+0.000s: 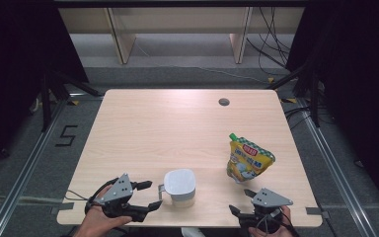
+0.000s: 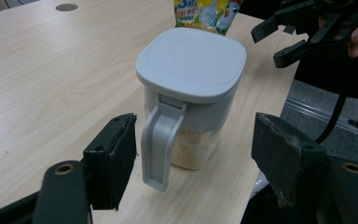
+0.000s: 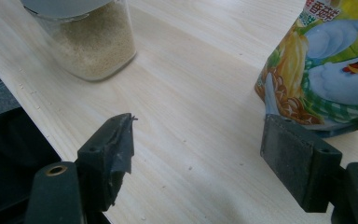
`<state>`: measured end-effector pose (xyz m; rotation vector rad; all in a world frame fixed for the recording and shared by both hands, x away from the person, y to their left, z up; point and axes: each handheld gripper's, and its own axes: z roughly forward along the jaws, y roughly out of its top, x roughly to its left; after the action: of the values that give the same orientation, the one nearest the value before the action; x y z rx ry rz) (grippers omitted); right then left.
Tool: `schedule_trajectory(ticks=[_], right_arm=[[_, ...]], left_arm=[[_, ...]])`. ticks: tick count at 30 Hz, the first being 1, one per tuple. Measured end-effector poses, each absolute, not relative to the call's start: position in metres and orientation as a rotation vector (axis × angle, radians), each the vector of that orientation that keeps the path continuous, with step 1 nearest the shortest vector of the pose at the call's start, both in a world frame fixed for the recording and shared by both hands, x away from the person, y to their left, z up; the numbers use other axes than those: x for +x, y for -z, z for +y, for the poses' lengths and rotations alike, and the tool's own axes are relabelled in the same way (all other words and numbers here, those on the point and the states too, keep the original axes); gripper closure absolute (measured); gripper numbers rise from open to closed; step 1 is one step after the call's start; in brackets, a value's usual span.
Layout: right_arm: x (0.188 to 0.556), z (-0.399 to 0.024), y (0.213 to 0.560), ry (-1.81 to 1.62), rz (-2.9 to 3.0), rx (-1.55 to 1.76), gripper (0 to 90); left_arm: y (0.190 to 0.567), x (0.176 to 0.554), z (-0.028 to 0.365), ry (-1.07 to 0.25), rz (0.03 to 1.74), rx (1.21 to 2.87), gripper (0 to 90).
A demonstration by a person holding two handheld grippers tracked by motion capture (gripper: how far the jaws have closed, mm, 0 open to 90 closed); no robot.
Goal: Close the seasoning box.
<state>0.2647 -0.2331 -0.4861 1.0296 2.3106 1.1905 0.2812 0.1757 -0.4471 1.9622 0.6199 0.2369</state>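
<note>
Clear square plastic canister [image 1: 180,187] with a pale grey lid and a grey side handle stands upright at the lower centre of the high view, near the front edge of the light wooden worktop [image 1: 168,128], part full of pale beige grains; its handle points towards the left gripper [image 1: 147,195], whose fingers are spread wide on either side of the handle in the left gripper view without touching it. No writing can be read on the canister. To its right stands a yellow spouted pouch [image 1: 249,159] with a green cap, tilted, printed with a red label, a "3" and characters too small to read. Right gripper [image 1: 242,201], at lower right, has its fingers apart and empty, just below the pouch.
</note>
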Motion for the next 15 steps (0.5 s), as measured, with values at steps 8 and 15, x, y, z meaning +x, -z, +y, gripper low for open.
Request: schedule_trajectory(ticks=[8,15], right_arm=[[0.265,-0.233,0.486,-1.195,2.330,1.032,26.6],[0.264,-0.233,0.485,-1.178,2.305,1.016,26.6]], left_arm=[[0.454,0.277,0.179,-0.267,0.606,1.995,29.3],[0.463,0.273,0.182,-0.251,0.625,2.015,28.0]])
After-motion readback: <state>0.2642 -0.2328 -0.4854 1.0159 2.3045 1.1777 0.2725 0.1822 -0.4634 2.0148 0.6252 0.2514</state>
